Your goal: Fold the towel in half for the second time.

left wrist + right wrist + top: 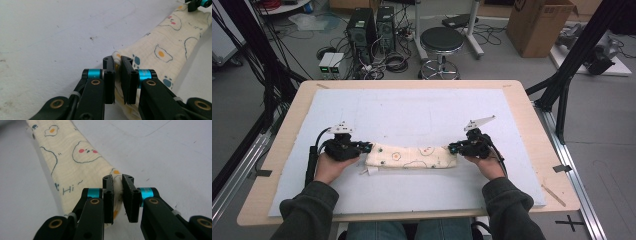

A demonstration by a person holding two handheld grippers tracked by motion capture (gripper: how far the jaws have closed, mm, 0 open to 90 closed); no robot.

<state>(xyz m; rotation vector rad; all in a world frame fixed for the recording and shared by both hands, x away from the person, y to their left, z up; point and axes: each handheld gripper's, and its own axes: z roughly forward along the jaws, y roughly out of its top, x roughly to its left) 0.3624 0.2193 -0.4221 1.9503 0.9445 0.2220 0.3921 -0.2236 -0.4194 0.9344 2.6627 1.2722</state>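
A cream cloth printed with eggs and small figures lies folded into a long strip across the white mat. My left gripper is at its left end, shut on the cloth's corner, which is pinched between the black jaws. At the right end my right gripper is shut on the other end of the strip. In the left gripper view the cloth runs away to the upper right, where the other gripper holds its far end. In the right gripper view the cloth stretches to the upper left.
The mat covers a wooden table. On the floor beyond stand a black stool, computer towers, tangled cables and a cardboard box. A black frame post rises at the right.
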